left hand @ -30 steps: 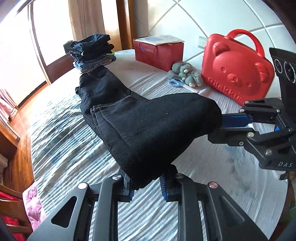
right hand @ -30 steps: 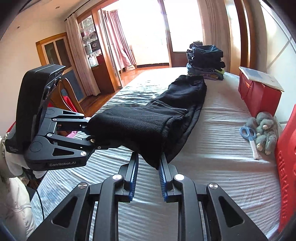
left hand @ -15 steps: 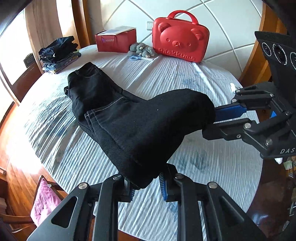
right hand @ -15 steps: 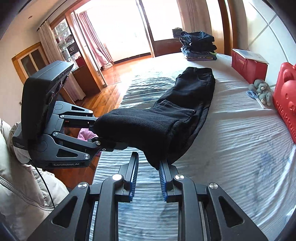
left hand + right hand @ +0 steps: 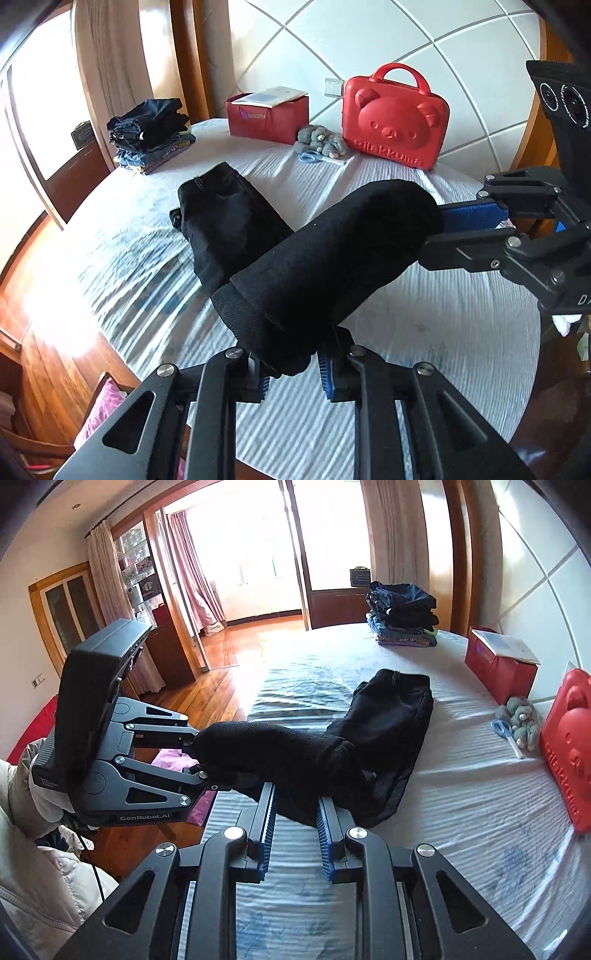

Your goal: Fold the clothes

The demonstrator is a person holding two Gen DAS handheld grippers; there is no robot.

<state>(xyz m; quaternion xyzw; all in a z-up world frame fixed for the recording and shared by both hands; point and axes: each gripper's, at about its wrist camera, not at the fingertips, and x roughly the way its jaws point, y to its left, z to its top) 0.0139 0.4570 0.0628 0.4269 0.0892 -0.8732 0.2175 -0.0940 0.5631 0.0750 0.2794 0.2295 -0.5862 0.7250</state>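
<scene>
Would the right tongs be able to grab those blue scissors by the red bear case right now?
Probably not as things stand. The right tongs are shut on the black trousers, so they would have to let go first. Otherwise the bedsheet toward the scissors looks clear.

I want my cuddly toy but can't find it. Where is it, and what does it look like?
Look along the white tiled wall behind the striped bed. Between the red cardboard box and the red bear-faced plastic case lies the small grey fuzzy plush toy, beside blue-handled scissors. It is the only soft grey thing there.
</scene>
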